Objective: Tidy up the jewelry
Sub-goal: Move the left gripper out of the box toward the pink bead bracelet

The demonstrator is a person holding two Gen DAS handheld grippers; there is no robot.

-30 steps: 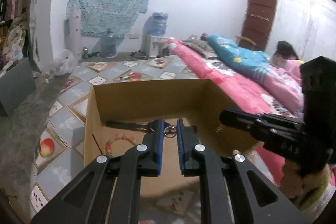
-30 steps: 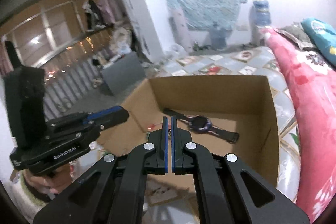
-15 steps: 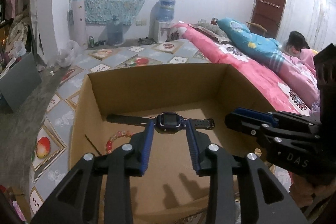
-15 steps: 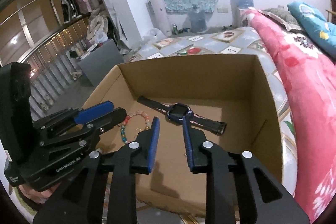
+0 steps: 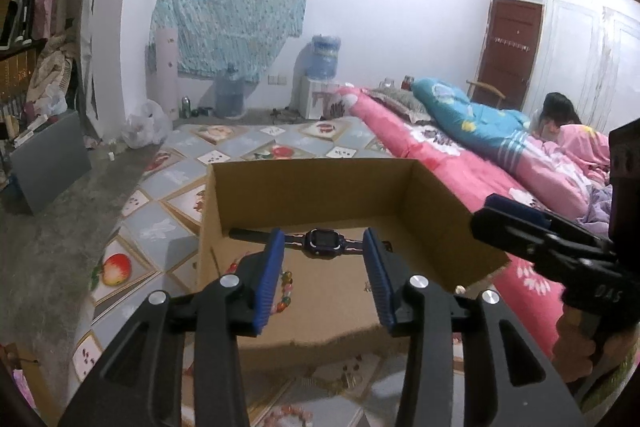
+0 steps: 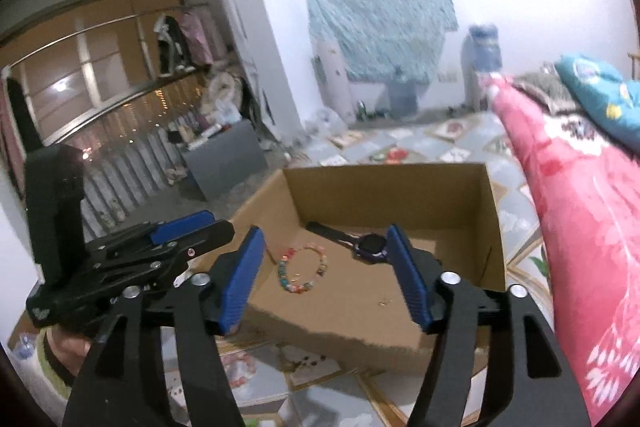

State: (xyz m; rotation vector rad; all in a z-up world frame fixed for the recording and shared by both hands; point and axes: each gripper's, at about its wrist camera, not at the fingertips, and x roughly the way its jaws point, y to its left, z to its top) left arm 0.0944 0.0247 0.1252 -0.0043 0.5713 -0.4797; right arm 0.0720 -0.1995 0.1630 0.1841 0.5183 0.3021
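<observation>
Both claws have just let go over the cardboard box (image 5: pixel 308 195) — the left claw (image 5: pixel 324 279) has been opening and now stands with its blue pads apart and nothing between them, where a second ago it pinched a small metal ring above the box. The right claw (image 6: pixel 326 273) has been opening too, from fully shut to wide apart, and it also holds nothing. Both have pulled back from the box toward its near edge, so the whole floor of the box now shows between the fingers. That reads as a drop just finished: the pieces are in the box and the hands look free for the next item. The watch (image 5: pixel 320 247) lies flat across the far side of the box floor, strap stretched out left and right, and the bead bracelet (image 6: pixel 303 269) lies in a loop toward the left wall, apart from the watch. Here the views differ — the right wrist camera shows the bracelet whole, plus a tiny gold piece (image 6: pixel 384 302) on the bare cardboard nearer the right wall, too small to identify; the left wrist camera hides most of the bracelet behind its own left finger. The left view alone shows the bed (image 5: pixel 460 167) running alongside the box, with a person at its far end.
</observation>
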